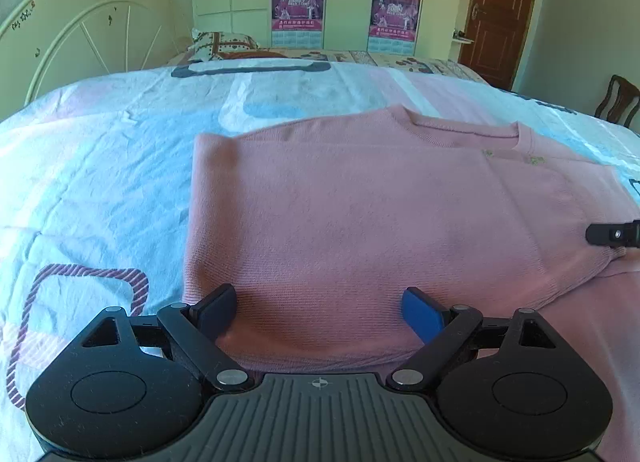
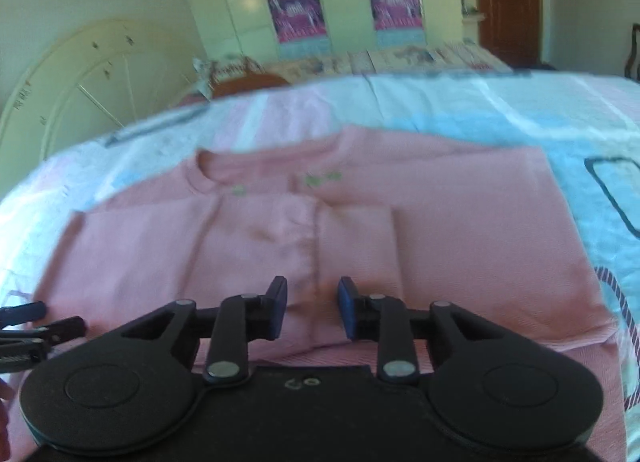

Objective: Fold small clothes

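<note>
A small pink knit sweater (image 1: 360, 214) lies flat on the bed, collar away from me, with both sleeves folded in over the body. In the right wrist view the sweater (image 2: 460, 230) shows its two sleeve ends meeting at the middle. My left gripper (image 1: 319, 312) is open and empty, just above the sweater's near left hem. My right gripper (image 2: 312, 312) is open and empty, just above the near hem where the sleeves meet. The right gripper's fingertip also shows at the right edge of the left wrist view (image 1: 614, 235). The left gripper's fingertips (image 2: 44, 320) show at the far left of the right wrist view.
The bed is covered by a pale blue and pink patterned sheet (image 1: 100, 182). A white arched headboard (image 1: 88, 34) stands at the left. Wardrobes with posters (image 1: 298, 2) and a brown door (image 1: 504, 10) are behind. A wooden chair (image 1: 618, 100) stands at the right.
</note>
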A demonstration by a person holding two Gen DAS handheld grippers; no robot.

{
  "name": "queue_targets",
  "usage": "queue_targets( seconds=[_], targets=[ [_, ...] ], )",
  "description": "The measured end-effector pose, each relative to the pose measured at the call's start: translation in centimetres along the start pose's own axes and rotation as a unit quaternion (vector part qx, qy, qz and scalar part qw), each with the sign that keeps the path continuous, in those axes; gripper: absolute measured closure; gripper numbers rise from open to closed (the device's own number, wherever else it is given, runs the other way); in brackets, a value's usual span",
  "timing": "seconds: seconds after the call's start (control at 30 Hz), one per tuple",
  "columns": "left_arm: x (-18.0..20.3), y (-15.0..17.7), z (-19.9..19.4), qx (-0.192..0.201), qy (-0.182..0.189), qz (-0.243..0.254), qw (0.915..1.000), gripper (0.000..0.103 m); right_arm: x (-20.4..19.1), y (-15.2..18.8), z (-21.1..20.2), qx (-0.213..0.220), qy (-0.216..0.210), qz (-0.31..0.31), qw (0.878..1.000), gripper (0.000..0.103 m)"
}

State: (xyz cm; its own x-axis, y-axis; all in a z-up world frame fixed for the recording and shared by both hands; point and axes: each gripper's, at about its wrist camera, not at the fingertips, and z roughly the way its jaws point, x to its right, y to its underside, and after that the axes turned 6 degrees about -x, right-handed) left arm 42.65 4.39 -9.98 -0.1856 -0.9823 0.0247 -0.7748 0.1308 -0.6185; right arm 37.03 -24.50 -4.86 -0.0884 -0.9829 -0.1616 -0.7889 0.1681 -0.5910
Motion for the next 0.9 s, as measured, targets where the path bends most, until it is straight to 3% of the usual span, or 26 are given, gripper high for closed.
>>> queue_targets(
  seconds=[0.33, 0.47, 0.53, 0.63, 0.77, 0.9],
  targets=[
    [-0.3, 1.3, -1.4, 0.01, 0.007, 0.013, 0.9998, 0.014, -0.2, 0.3, -0.2, -0.012, 0.009, -0.033, 0.999, 0.078],
    [-1.5, 0.1, -0.7, 0.008, 0.017, -0.006, 0.9998, 0.014, -0.2, -0.3, -1.4, 0.012, 0.0, -0.016, 1.0, 0.075],
    [-1.4, -0.9, -0.4, 0.004, 0.007, -0.003, 1.0, 0.014, -0.3, -0.6, -0.8, 0.007, 0.009, -0.015, 1.0, 0.078],
    [-2.1, -3.0, -0.6, 0.031, 0.011, -0.014, 0.9994, 0.014, -0.5, -1.2, -0.4, 0.021, 0.016, -0.01, 1.0, 0.08],
    [-3.7, -6.6, 3.4, -0.012, 0.026, -0.022, 0.9993, 0.014, -0.4, -2.7, 1.6, 0.009, 0.028, -0.015, 0.999, 0.085],
    [-4.5, -9.4, 7.6, -0.01, 0.014, -0.002, 0.9998, 0.014, -0.2, -4.6, 3.3, 0.004, 0.04, -0.016, 0.999, 0.089]
  ],
)
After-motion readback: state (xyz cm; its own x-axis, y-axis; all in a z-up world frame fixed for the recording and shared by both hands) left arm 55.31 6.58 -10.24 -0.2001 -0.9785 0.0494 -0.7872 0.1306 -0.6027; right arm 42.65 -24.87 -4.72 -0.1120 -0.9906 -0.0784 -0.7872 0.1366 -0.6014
